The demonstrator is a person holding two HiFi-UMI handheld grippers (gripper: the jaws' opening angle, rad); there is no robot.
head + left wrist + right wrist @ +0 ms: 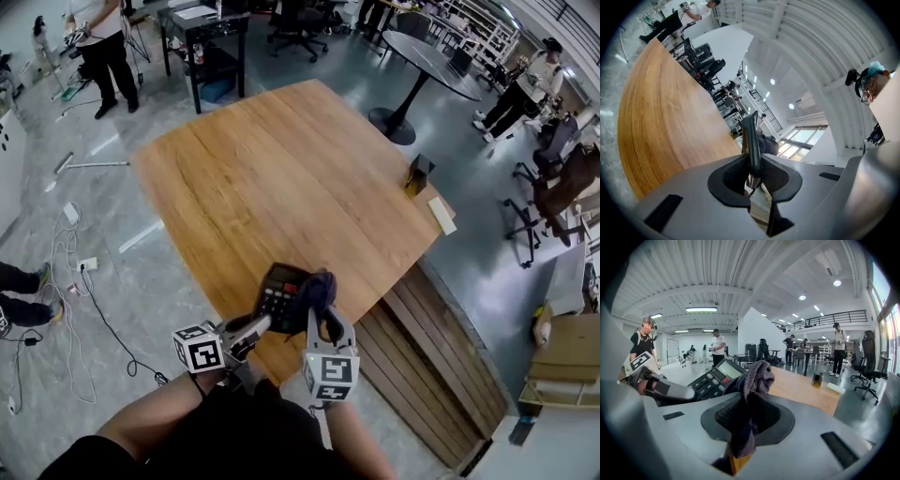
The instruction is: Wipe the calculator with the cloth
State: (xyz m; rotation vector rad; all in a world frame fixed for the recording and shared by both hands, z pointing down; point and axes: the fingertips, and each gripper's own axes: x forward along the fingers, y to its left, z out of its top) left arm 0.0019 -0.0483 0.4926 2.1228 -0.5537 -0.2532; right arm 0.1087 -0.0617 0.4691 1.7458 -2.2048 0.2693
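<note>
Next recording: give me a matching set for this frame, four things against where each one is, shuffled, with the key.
Things:
1. calculator
2. cloth
3. dark box
4. white block

Places:
A. lying flat at the right edge of the table
B. clamped in the right gripper
C. standing on the table, untouched
D. clamped edge-on in the left gripper

Pairs: 1-D, 2-B, 3-C, 4-A
</note>
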